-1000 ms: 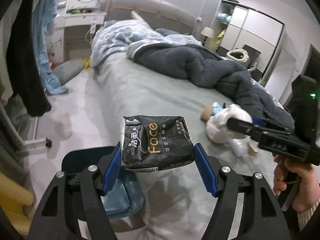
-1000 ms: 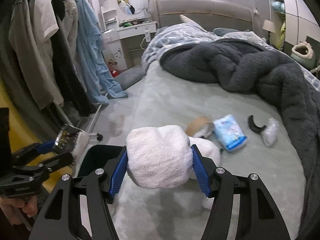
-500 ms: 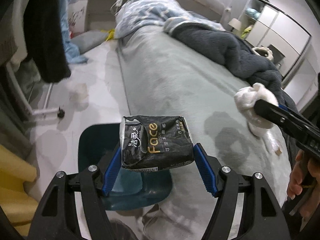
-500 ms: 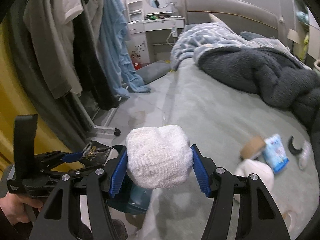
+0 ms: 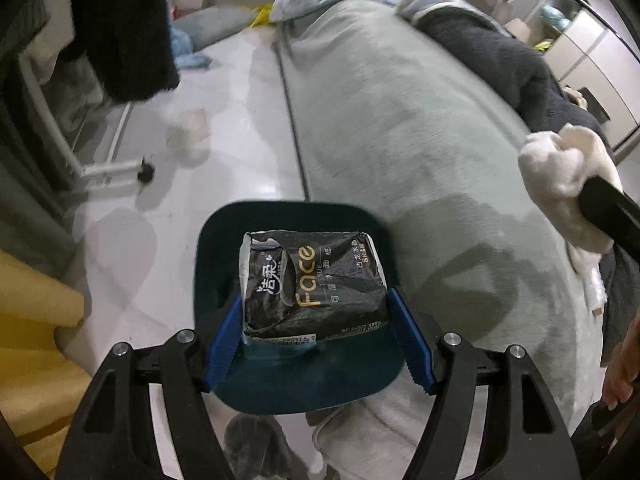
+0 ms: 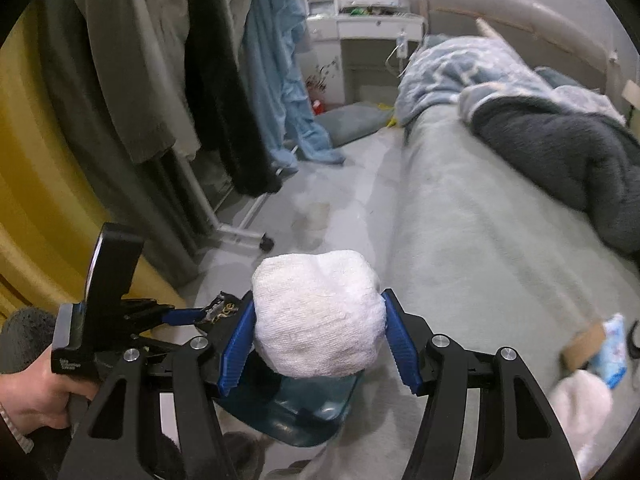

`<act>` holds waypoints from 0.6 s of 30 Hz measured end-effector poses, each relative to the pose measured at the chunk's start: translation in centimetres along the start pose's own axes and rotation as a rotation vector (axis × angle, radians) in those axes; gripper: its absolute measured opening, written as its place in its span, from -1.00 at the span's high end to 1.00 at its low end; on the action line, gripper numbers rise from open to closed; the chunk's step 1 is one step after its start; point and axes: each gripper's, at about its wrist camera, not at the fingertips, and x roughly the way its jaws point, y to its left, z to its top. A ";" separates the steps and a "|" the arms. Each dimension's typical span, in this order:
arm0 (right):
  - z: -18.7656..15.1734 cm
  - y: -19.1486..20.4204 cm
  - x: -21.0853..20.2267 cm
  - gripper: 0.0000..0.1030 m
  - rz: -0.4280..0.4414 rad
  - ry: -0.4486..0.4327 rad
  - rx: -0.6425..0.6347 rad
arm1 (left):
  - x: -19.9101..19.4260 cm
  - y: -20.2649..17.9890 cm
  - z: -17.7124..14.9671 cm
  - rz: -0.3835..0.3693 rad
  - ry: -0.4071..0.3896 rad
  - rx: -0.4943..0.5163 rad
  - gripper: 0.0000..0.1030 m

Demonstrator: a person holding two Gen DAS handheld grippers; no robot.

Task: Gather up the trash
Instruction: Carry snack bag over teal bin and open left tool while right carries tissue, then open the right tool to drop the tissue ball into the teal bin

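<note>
Bed (image 5: 400,128): broad, pale grey-green plush cover, matte short nap. A dark charcoal fleece blanket (image 6: 560,152), thick and rumpled, lies toward the headboard end; its far side is cut off by the frame edge.

Clothes rack (image 6: 160,80): hanging garments, olive, black and light blue, soft drape. Tops are out of frame.

Trash bin (image 5: 224,248): dark teal plastic, smooth, rounded-square rim, on the pale glossy floor right against the bed's side. Interior mostly hidden behind the pack and fingers; contents cannot be made out.

Left gripper (image 5: 316,336): blue ribbed pads clamp a tissue pack (image 5: 312,284), crinkled black film with gold "Face" lettering, boxy, top corner torn. It hangs directly over the bin opening.

Right gripper (image 6: 320,344): jaws pinch a wad of white cloth (image 6: 316,312), rounded, nubbly terry weave. It hovers over the bin's bedside edge.

Bottom right on the bed, blurred: a second white wad (image 6: 580,404), a cardboard tube (image 6: 580,340), a small blue-white packet (image 6: 612,344). A dark curved item at the edge is too clipped to identify.
</note>
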 end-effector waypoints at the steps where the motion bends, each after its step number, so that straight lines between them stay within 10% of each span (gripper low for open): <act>1: 0.0 0.3 0.7 -0.21 0.009 0.014 -0.003 | 0.3 0.7 0.0 0.001 0.014 -0.015 -0.41; 18: -1.6 2.2 9.4 -0.21 0.019 0.207 -0.002 | 1.9 6.2 -0.7 -0.031 0.160 -0.106 -0.67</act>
